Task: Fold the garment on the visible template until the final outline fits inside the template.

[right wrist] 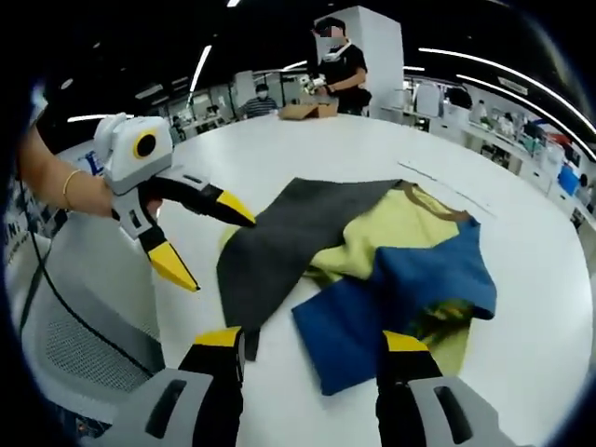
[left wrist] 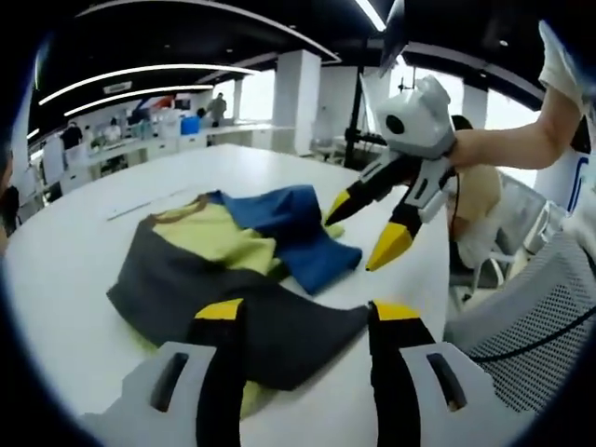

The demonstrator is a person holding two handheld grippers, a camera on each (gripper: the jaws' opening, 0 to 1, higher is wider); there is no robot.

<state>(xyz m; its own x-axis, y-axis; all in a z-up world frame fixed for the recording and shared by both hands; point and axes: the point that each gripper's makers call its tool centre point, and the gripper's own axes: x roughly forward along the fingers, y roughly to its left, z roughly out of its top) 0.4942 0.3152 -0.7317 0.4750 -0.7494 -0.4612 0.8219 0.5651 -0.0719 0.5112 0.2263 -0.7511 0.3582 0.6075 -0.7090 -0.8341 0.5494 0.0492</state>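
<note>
Both open: the left gripper (left wrist: 303, 317) hangs over the garment's (left wrist: 223, 270) grey edge; the right gripper (right wrist: 312, 343) hangs over its blue part.

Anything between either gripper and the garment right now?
Nothing visible. The garment lies crumpled on the white table. The left gripper hovers open over its grey edge, and the right gripper hovers open over its blue part, with only bare table nearby. I cannot make out a template outline.
</note>
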